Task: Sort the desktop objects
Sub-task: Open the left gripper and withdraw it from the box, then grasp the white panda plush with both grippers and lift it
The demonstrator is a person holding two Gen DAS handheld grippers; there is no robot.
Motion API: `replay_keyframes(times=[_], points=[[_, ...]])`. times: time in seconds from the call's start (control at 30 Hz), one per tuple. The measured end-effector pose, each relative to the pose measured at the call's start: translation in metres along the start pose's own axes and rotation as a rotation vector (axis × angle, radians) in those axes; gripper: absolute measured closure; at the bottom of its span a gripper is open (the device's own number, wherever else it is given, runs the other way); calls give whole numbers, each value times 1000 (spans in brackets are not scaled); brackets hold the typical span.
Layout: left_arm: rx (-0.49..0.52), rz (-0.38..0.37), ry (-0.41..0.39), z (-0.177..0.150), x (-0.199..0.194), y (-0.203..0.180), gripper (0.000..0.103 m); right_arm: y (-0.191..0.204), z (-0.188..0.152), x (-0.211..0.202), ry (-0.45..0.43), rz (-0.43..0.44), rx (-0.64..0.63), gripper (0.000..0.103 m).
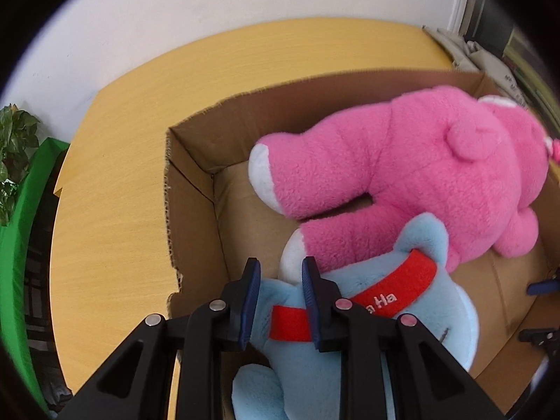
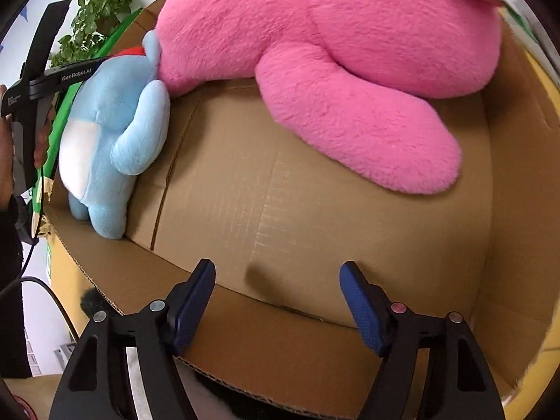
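In the left wrist view, the left claw [image 1: 281, 292] is clamped on the light blue plush toy [image 1: 353, 343], its blue pads [image 1: 249, 301] pinching the toy at its red band [image 1: 392, 297]. The toy is inside the cardboard box [image 1: 196, 161], pressed against the legs of the pink plush bear [image 1: 420, 168], which lies across the far half of the box. The box rests on the wooden tabletop [image 1: 115, 182]; a leafy plant [image 1: 14, 154] shows at the far left.

In the right wrist view, the right claw [image 2: 278, 301] has its fingers spread apart over the near box wall, gripping nothing. Beyond it lies bare box floor, then the blue toy at left and the pink bear at the far side.
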State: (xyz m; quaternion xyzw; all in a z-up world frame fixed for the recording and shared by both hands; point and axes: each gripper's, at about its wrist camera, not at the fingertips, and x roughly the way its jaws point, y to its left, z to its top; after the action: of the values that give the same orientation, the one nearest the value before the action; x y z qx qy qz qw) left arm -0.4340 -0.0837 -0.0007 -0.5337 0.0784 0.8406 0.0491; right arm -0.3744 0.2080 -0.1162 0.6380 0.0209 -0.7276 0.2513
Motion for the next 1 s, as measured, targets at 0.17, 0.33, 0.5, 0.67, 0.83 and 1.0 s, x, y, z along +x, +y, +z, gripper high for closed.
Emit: replay_keyframes(times=[0.17,0.33,0.5,0.67,0.83,1.0], points=[[-35,-123,-81,-24,-63,-2,80,10,-13,-21,-106,-33,10,21],[-11,-348,-174,-91,-148,-24,25,30,-49,-119,-420,16,-36,0],[-61,-554,-210,-184,-184,-50,22,93,-103,-140,-498,20,-216,0],[-157,-633,-120,-239,-144,-76,22,104,-151,-82,-328,-35,-316,8],[-245,-635,-72,-261,-107,-82,22,121,-176,-67,-367,53,-248,7],[-268,-662,-61,-271,-97,-85,22,151,-196,-58,-459,58,-212,7]])
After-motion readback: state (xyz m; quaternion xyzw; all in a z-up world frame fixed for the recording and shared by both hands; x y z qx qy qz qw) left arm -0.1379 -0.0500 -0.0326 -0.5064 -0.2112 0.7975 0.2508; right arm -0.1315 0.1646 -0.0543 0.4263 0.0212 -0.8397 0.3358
